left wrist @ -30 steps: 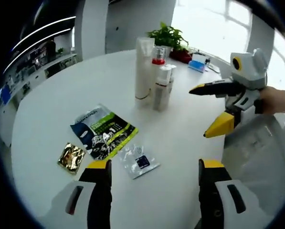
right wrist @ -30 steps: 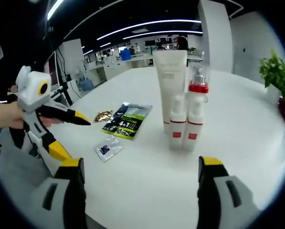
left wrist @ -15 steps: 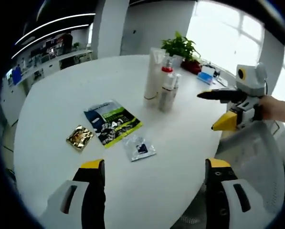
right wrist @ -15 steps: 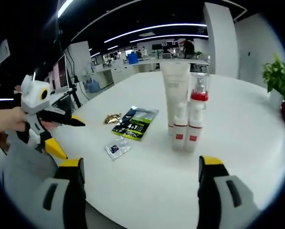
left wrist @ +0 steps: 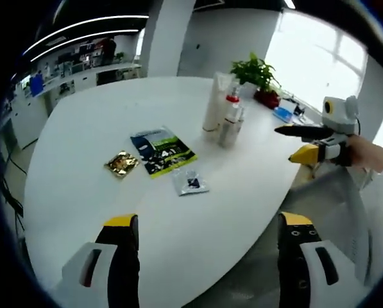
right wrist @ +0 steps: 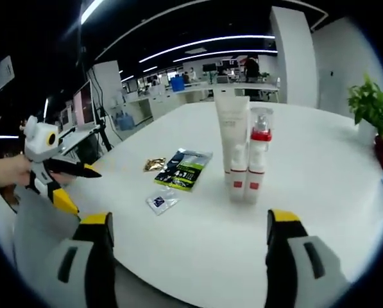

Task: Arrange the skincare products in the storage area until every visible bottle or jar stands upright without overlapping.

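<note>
Both cameras have drawn back from the table over the last second, so the bottles look smaller and the table edge now shows below each pair of jaws. From left to right in the left gripper view, a gold sachet (left wrist: 121, 163) lies flat on the white table (left wrist: 82, 135), then a dark printed packet (left wrist: 162, 150), then a small clear sachet (left wrist: 190, 183); beyond them a tall white tube (left wrist: 213, 110), a red-capped bottle (left wrist: 231, 115) and a small white bottle (left wrist: 227, 133) stand upright, pressed close together near the far side, with a potted plant (left wrist: 258, 76) behind. The right gripper (left wrist: 306, 142) is held off the table edge, its jaws parted and empty; the left gripper (left wrist: 207, 234) also stands open and holds nothing, well short of everything. The tube is likely soft and light, best taken low near its cap end; the slim bottles look stiff, smooth and easily toppled, so a grip around the mid-body seems safest. The packets lie well apart from the bottles and block nothing.
</note>
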`<control>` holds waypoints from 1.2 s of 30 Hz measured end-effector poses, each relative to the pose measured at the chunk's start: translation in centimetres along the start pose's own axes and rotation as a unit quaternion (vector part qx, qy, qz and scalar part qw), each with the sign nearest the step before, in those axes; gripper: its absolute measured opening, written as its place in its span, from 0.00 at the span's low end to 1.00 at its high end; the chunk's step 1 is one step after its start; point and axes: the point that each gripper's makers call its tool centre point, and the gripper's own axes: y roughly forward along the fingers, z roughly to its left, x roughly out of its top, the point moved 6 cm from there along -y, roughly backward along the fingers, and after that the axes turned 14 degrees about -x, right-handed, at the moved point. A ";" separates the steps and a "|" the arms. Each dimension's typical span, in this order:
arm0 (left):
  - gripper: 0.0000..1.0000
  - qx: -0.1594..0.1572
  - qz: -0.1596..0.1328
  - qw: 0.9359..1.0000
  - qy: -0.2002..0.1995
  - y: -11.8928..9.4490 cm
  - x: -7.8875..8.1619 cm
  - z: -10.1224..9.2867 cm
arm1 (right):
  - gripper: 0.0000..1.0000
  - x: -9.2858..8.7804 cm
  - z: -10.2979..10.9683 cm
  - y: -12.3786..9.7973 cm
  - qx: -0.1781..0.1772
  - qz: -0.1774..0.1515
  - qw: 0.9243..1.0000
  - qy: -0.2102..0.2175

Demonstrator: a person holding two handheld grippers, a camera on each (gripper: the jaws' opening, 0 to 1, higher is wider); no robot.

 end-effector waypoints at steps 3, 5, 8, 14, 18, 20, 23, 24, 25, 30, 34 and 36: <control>0.89 0.004 -0.001 1.000 -0.005 -0.5 -0.5 -0.3 | 1.00 0.0 -0.1 -0.4 -0.001 -0.001 1.000 0.002; 0.89 0.005 -0.005 1.000 -0.009 -0.7 -0.6 -0.7 | 1.00 0.0 -0.2 -0.7 -0.002 -0.002 1.000 0.001; 0.89 0.006 -0.011 1.000 -0.015 -1.0 -0.9 -1.0 | 1.00 -0.1 -0.4 -1.0 -0.004 -0.003 1.000 0.002; 0.89 0.014 -0.018 1.000 -0.021 -1.5 -1.0 -1.0 | 1.00 -0.4 -0.5 -1.4 -0.004 0.001 1.000 0.000; 0.89 0.018 -0.023 0.999 -0.023 -2.0 -1.2 -1.1 | 1.00 -0.4 -0.5 -1.6 -0.004 -0.001 1.000 0.001; 0.89 0.020 -0.024 0.999 -0.023 -2.1 -1.4 -1.1 | 1.00 -0.5 -0.5 -1.7 -0.004 -0.002 1.000 0.002; 0.89 0.026 -0.023 0.999 -0.024 -2.5 -1.7 -1.2 | 1.00 -0.6 -0.5 -1.8 -0.002 -0.004 1.000 0.003; 0.88 0.027 -0.023 0.999 -0.024 -2.5 -1.8 -1.3 | 1.00 -0.7 -0.5 -1.8 -0.002 -0.006 1.000 0.003; 0.88 0.028 -0.024 0.999 -0.024 -2.6 -1.7 -1.3 | 1.00 -0.6 -0.5 -1.8 -0.003 -0.007 1.000 0.005; 0.88 0.027 -0.025 0.999 -0.021 -2.6 -1.6 -1.5 | 1.00 -0.6 -0.5 -1.8 -0.004 -0.013 1.000 0.008; 0.88 0.029 -0.021 0.999 -0.019 -2.6 -1.6 -1.6 | 1.00 -0.6 -0.6 -1.8 -0.005 -0.017 1.000 0.003; 0.88 0.029 -0.020 0.999 -0.019 -2.6 -1.6 -1.7 | 1.00 -0.6 -0.5 -1.8 -0.004 -0.018 1.000 0.004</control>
